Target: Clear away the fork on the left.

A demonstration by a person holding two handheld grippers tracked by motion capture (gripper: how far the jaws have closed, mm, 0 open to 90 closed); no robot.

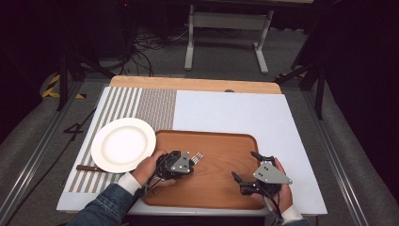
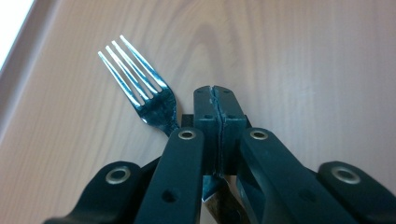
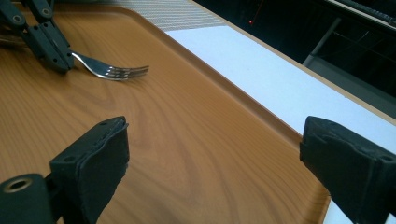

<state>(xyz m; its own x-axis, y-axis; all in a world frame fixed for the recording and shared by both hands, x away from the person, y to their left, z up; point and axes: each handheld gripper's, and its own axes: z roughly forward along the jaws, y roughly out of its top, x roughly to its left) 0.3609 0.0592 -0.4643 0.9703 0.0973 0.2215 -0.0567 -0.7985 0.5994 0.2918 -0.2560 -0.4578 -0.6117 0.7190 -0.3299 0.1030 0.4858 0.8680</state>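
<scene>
The white-topped table (image 1: 244, 113) carries a wooden tray (image 1: 221, 141), a striped placemat (image 1: 141, 106) and a white plate (image 1: 123, 144).

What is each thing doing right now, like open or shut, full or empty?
Left gripper: shut on the fork handle.
Right gripper: open, holding nothing.
Fork: held over the tray, tines pointing away.
Plate: empty.
Tray: nothing resting on it.
Knife: lying flat, partly under the plate.

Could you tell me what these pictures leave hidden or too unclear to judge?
- Fork: in the left gripper view its handle runs under the left gripper, so the exact grip point is hidden.
- Knife: in the high view the plate covers its blade; only the handle shows.
- Right gripper: its hand is cut off by the high view's bottom edge.
</scene>
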